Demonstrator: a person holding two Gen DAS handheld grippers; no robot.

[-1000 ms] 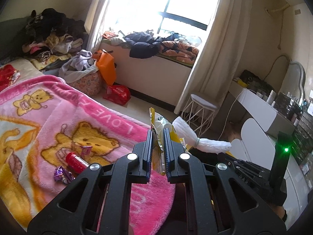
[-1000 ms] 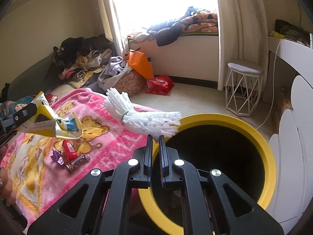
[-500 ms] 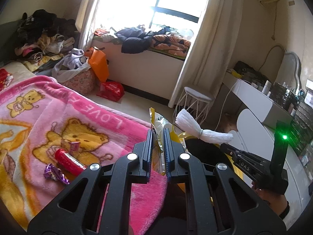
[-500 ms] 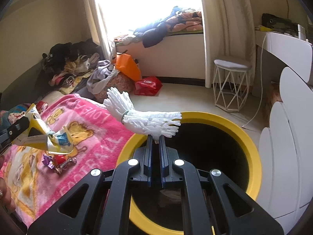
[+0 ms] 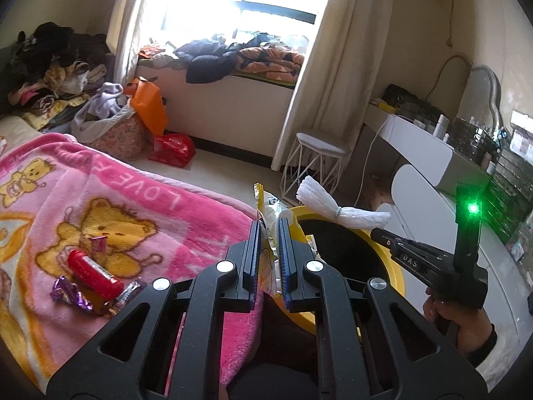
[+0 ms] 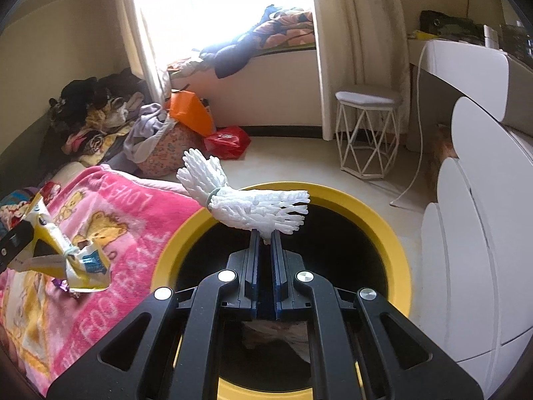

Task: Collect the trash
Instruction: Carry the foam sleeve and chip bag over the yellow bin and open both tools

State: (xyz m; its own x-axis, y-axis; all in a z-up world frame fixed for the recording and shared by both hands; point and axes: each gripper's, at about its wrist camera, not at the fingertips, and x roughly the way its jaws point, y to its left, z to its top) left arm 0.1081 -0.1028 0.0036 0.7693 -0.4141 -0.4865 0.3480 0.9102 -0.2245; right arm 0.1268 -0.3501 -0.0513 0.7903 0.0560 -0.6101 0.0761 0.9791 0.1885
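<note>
While a white bundle [image 6: 246, 200] was clamped in the right gripper [image 6: 266, 233] over the yellow bin [image 6: 396, 233] and a yellow wrapper [image 5: 271, 213] pinched in the left gripper [image 5: 269, 230] beside it, nothing was dropped yet, and a red tube [image 5: 93, 271] and foil wrappers [image 5: 70, 295] were left on the blanket [image 5: 140, 206].

The mouth of the yellow-rimmed bin [image 6: 396, 243] gapes open and dark, with nothing across it but the white tied bundle [image 6: 256, 206] hanging over its far edge. The bed's pink blanket [image 5: 150, 206] presses against the bin's left rim. To the right, white cabinet panels [image 6: 473, 266] stand close. Bare floor [image 6: 299, 160] runs on to the wire stool [image 6: 366, 133].
</note>
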